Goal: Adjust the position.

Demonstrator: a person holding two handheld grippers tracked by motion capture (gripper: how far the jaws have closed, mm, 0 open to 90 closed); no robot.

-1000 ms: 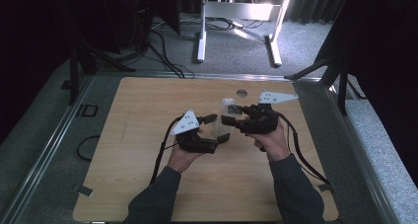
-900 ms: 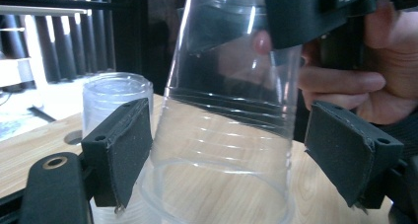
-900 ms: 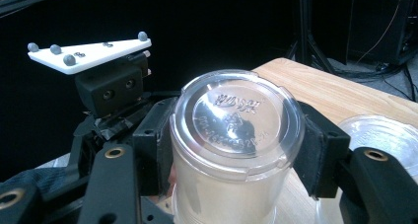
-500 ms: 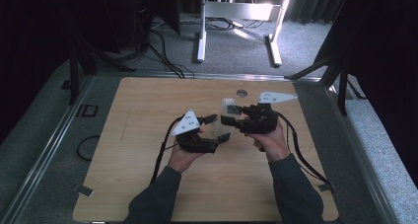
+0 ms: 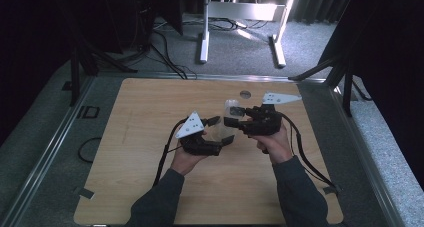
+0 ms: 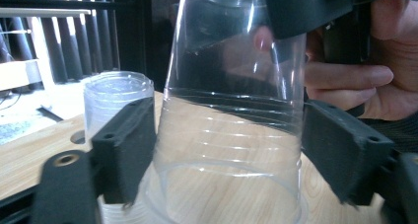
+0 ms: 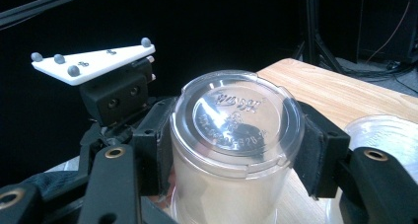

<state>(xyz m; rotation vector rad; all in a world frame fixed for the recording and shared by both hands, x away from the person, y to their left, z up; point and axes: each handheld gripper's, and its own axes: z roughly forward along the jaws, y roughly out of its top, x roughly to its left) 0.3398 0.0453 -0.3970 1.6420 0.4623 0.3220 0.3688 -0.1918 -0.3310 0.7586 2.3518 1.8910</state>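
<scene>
An upside-down clear plastic cup (image 6: 231,135) stands on the wooden table (image 5: 150,117), wide rim down. My left gripper (image 5: 221,130) reaches in from the left, and its jaws press the cup's lower wall on both sides. From the right, my right gripper (image 5: 231,118) is shut on the same cup near its embossed base (image 7: 235,116), which faces up. In the left gripper view a hand and the right gripper's black body sit behind the cup. A second ring shows inside near the rim, so the cup may be nested.
Another clear cup or short stack (image 5: 231,107) stands just beyond the grippers, also seen as cup (image 6: 116,93) and cup (image 7: 387,135). A round hole (image 5: 245,94) lies in the tabletop behind it. Metal rails frame the table; cables trail from both grippers.
</scene>
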